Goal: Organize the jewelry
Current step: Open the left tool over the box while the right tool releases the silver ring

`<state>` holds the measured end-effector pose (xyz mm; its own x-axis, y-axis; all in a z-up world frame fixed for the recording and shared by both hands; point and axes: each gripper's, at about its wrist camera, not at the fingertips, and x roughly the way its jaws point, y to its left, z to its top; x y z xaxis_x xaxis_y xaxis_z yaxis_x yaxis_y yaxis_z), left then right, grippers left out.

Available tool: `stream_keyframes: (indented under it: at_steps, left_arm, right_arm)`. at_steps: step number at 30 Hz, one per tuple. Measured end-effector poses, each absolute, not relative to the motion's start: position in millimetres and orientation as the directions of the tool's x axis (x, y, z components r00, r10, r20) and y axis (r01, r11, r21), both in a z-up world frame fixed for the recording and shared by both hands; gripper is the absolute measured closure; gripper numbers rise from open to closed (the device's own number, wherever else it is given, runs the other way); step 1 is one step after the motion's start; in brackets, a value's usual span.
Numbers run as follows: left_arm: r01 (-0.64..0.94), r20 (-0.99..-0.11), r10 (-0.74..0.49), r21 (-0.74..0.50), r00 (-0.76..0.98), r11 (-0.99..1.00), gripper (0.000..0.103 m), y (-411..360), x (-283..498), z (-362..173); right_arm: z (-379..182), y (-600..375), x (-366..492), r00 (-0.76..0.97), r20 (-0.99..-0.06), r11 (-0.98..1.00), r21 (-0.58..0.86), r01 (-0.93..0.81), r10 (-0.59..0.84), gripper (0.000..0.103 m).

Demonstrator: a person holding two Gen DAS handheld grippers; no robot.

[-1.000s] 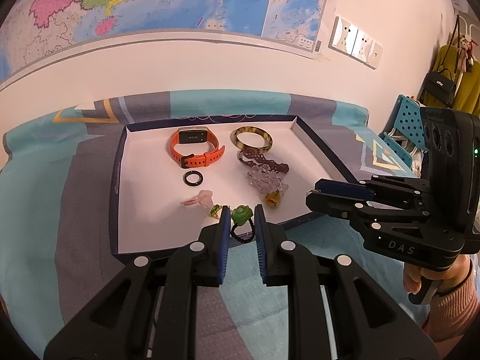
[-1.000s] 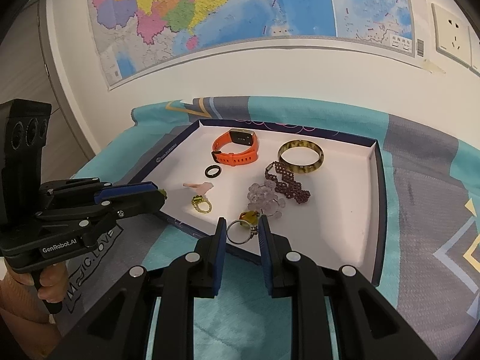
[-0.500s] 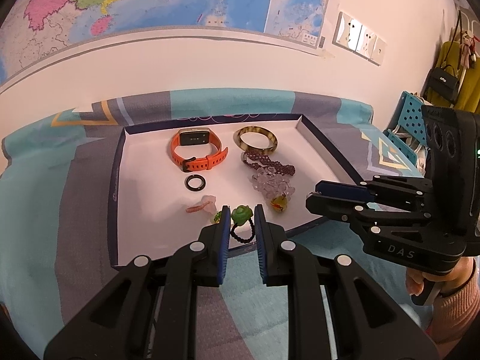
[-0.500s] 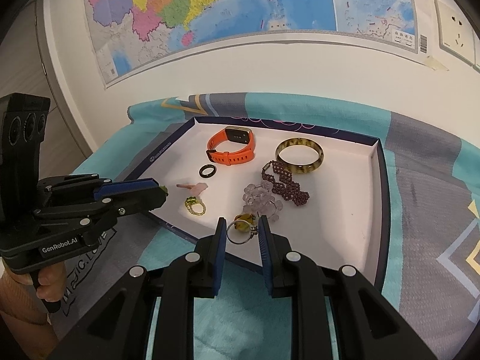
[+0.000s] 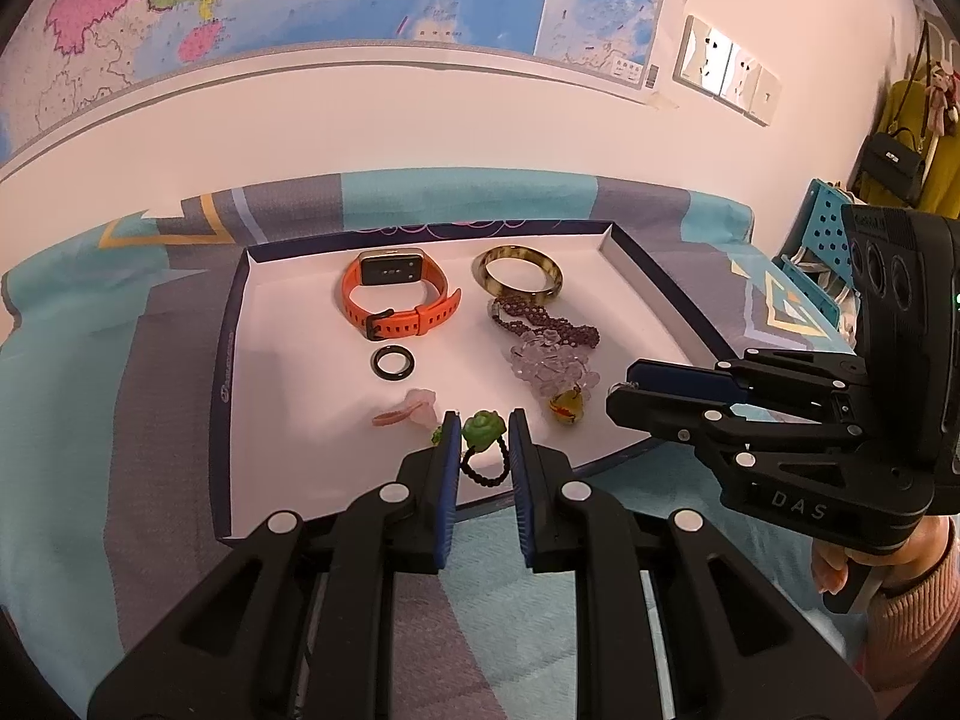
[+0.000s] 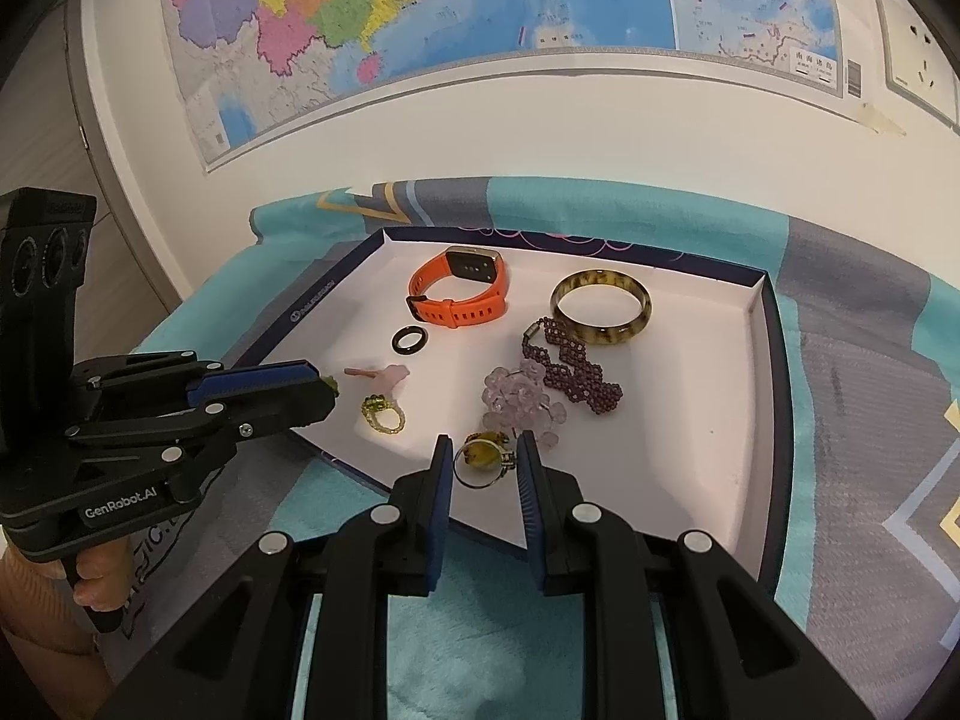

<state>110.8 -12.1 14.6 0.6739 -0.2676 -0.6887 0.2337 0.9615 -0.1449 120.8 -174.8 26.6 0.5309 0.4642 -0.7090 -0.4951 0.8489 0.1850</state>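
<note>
White card lines the shallow tray, which sits on a teal and grey patterned cloth, and the jewelry is laid out on it by kind. The orange watch and the amber bangle lie along the far side, with the purple beaded bracelet and a clear crystal bracelet just in front of the bangle. The smaller pieces come nearer: a black ring, a pink flower ring and a yellow-green beaded ring.

The left hand-held gripper is clamped on a green flower ring, whose black beaded band hangs between the blue pads above the tray's near edge. The right hand-held gripper pinches a gold ring with an amber stone, also over the near edge.

Both rings are held by their bands, stones up, probably so each can be set down flat. My guess is that these 2 are meant for the ring row in front, where bare card remains.
</note>
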Motion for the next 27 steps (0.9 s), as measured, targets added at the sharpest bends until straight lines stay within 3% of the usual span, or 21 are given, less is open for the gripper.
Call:
stream_keyframes:
  at_steps: [27]
  left_arm:
    - [0.22, -0.724, -0.25, -0.138, 0.643, 0.966, 0.086, -15, 122, -2]
  right_arm:
    - [17, -171, 130, 0.498, -0.735, 0.849, 0.201, -0.488, 0.461, 0.083]
